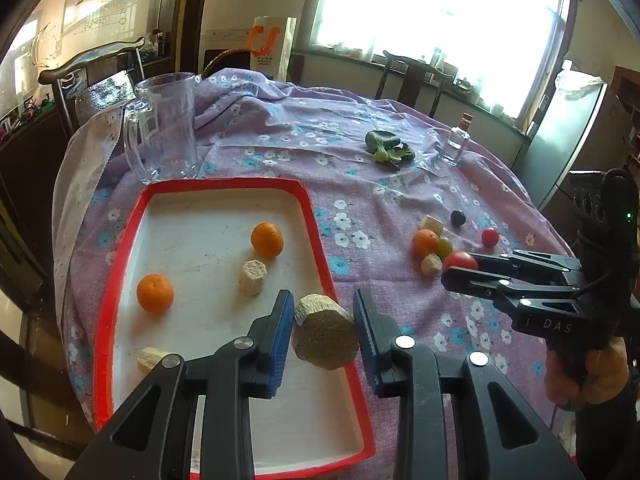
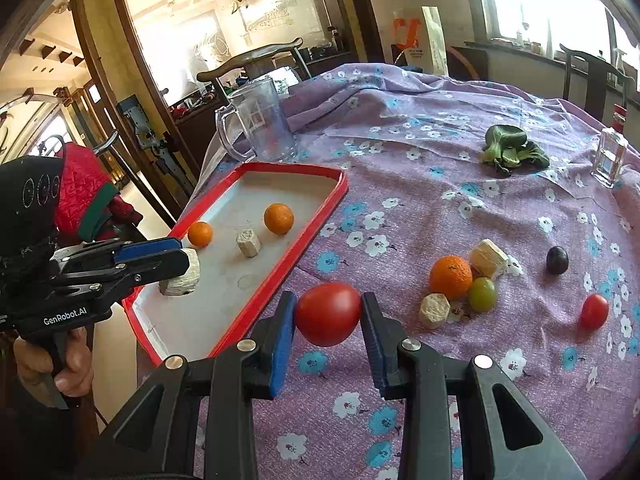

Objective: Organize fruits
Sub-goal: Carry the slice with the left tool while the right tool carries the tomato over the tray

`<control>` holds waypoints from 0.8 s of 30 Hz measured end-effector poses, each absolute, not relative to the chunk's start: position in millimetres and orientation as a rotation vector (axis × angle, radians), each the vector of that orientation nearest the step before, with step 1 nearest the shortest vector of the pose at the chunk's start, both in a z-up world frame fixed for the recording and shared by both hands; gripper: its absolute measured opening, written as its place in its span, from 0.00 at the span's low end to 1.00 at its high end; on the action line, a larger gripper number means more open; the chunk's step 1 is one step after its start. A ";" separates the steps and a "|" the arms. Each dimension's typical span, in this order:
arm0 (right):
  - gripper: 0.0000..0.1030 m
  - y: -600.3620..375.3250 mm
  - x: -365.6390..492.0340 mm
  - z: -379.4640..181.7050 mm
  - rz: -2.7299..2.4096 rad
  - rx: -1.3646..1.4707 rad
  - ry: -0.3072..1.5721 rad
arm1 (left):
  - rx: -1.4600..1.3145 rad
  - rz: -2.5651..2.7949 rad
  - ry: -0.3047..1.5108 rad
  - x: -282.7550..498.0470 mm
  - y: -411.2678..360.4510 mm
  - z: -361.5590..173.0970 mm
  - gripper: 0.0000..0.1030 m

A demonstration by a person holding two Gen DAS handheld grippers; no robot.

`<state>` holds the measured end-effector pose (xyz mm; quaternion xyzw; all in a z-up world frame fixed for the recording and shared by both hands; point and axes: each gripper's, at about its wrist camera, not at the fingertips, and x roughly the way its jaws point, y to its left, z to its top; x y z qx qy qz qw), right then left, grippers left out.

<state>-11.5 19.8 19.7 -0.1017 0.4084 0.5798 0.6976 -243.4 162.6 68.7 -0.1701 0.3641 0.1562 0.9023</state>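
My left gripper (image 1: 325, 330) is shut on a beige sugarcane chunk (image 1: 325, 334) and holds it above the near right edge of the red-rimmed white tray (image 1: 224, 186). The tray holds two oranges (image 1: 267, 239) (image 1: 155, 293) and two smaller cane pieces (image 1: 253, 277) (image 1: 150, 358). My right gripper (image 2: 328, 330) is shut on a red tomato (image 2: 328, 314), held above the cloth just right of the tray (image 2: 320, 220). On the cloth lie an orange (image 2: 451, 277), a green grape (image 2: 482, 294), two cane pieces (image 2: 434, 310) (image 2: 488, 258), a dark plum (image 2: 557, 260) and a small tomato (image 2: 594, 311).
A clear glass pitcher (image 1: 164, 126) stands behind the tray. A leafy green vegetable (image 1: 387, 146) and a small glass bottle (image 1: 454, 142) sit at the far side of the purple flowered tablecloth (image 1: 328, 128). Chairs stand around the table.
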 end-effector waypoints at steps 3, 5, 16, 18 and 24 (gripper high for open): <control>0.32 29.9 -18.2 22.4 1.315 -0.236 0.907 | -0.360 0.338 0.754 -249.7 170.0 67.3 0.29; 0.32 37.1 -22.9 23.2 1.330 -0.242 0.905 | -0.366 0.347 0.755 -254.6 173.5 66.6 0.29; 0.32 82.5 -53.3 17.6 1.419 -0.286 0.920 | -0.396 0.417 0.767 -292.0 189.0 62.3 0.29; 0.32 90.9 -59.6 15.9 1.434 -0.294 0.924 | -0.402 0.430 0.768 -298.5 192.8 61.9 0.29; 0.32 109.7 -77.3 7.9 1.472 -0.322 0.936 | -0.437 0.463 0.759 -319.3 200.6 62.2 0.29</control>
